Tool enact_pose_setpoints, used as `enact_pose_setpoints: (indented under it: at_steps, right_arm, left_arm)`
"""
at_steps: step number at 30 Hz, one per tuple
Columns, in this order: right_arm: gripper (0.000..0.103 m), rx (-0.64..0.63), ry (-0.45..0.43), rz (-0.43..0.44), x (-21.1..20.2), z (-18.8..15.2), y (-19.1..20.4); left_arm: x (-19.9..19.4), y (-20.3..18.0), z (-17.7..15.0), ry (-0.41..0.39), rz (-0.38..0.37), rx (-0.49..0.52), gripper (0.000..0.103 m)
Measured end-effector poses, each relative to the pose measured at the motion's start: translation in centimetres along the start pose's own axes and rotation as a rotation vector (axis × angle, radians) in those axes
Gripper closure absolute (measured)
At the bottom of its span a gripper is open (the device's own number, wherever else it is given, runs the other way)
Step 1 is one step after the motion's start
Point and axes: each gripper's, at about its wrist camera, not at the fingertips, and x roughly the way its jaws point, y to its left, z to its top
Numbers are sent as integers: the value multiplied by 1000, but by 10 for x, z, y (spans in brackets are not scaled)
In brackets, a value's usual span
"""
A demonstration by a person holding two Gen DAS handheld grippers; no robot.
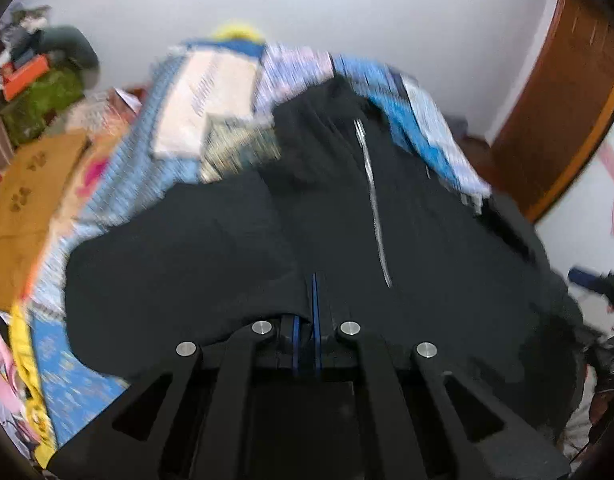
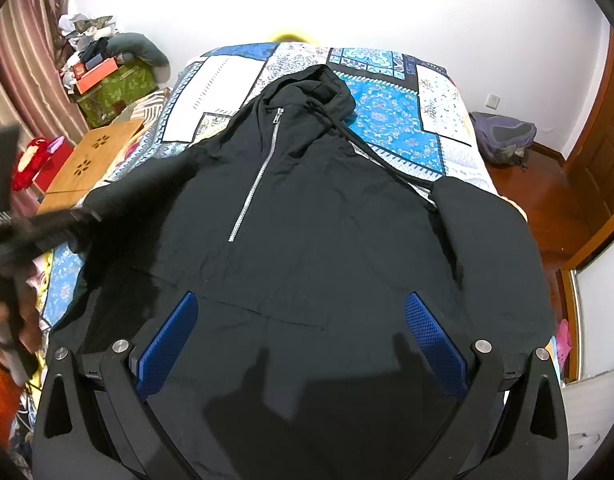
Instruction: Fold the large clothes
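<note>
Right now my left gripper [image 1: 315, 280] is clenched, its blue pads pressed together with black cloth seemingly pinched between, while my right gripper [image 2: 301, 334] hangs released over the hem of the black zip-neck hooded pullover [image 2: 307, 208], spread face up on the blue patchwork bedspread [image 2: 391, 120]. If that thin pinch slips, the fold could bunch. Farther left, a green patterned box [image 2: 119, 88] carries an orange carton [image 2: 97, 74] and loose clutter; its inside is hidden.

You have one black hoodie [image 2: 307, 208] with one zipper [image 2: 255, 184], one patchwork bed [image 2: 391, 120], one wooden lap table [image 2: 87, 160], one backpack [image 2: 505, 136], and two hand-held grippers: left [image 1: 315, 280], right [image 2: 303, 344].
</note>
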Motion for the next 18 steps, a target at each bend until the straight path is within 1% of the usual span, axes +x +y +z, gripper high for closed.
enact_pose_setpoints:
  at_steps: [1, 4, 5, 6, 7, 8, 9, 11, 14, 18]
  right_arm:
    - [0, 2, -1, 2, 0, -1, 0]
    - [0, 4, -2, 4, -2, -3, -1]
    - [0, 4, -2, 4, -2, -4, -1]
    - [0, 4, -3, 5, -2, -5, -1]
    - [0, 4, -2, 6, -2, -5, -1]
    - [0, 5, -1, 6, -2, -5, -1]
    - [0, 5, -1, 6, -2, -6, -1]
    - [0, 6, -2, 9, -2, -7, 0]
    - [0, 13, -3, 18, -2, -8, 0]
    - [0, 22, -3, 36, 0, -9, 3]
  left_arm:
    - [7, -6, -5, 32, -4, 2, 100]
    - [29, -23, -20, 98, 38, 29, 99]
    - [33, -25, -24, 112, 46, 34, 95]
    - [37, -27, -27, 129, 50, 36, 86]
    - [40, -27, -30, 148, 43, 34, 80]
    - [42, -27, -34, 162, 30, 27, 66]
    - [40, -27, -37, 165, 19, 22, 56]
    - [36, -28, -39, 174, 9, 20, 50]
    - [28, -27, -39, 194, -1, 21, 50]
    - [-2, -15, -39, 153, -52, -18, 50]
